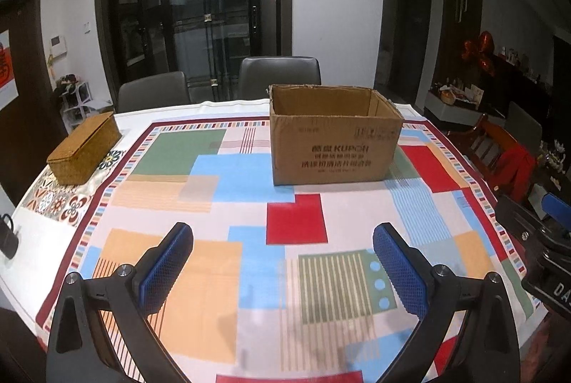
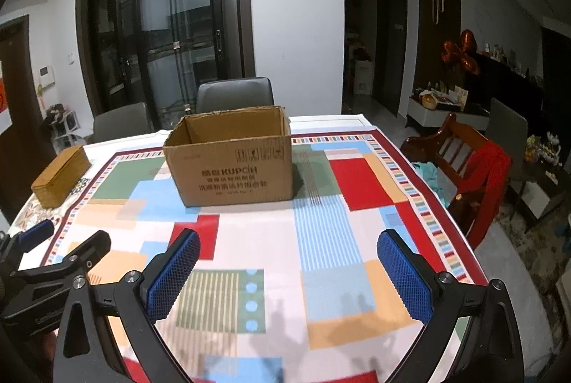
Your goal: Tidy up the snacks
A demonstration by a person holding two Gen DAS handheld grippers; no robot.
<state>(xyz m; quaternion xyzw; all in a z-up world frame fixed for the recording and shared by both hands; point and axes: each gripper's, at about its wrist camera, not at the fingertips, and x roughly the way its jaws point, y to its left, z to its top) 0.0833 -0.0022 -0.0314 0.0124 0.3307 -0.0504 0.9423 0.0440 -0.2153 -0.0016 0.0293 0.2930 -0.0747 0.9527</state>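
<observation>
Above the tablecloth (image 1: 249, 190), both grippers' fingers (image 1: 167, 261) (image 2: 403, 272) spread wide, holding nothing, facing the cardboard box (image 1: 335, 147).

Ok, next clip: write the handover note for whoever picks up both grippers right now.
Left gripper: open, empty, above the tablecloth.
Right gripper: open, empty, beside it.
Cardboard box: open-topped, upright at the table's far middle; what shows of its inside looks empty.
Woven box: lid shut, far left corner.
No snacks show in either view.
Done: nothing that shows.
Left: find the snacks, then put them away, probably into the cardboard box.
</observation>
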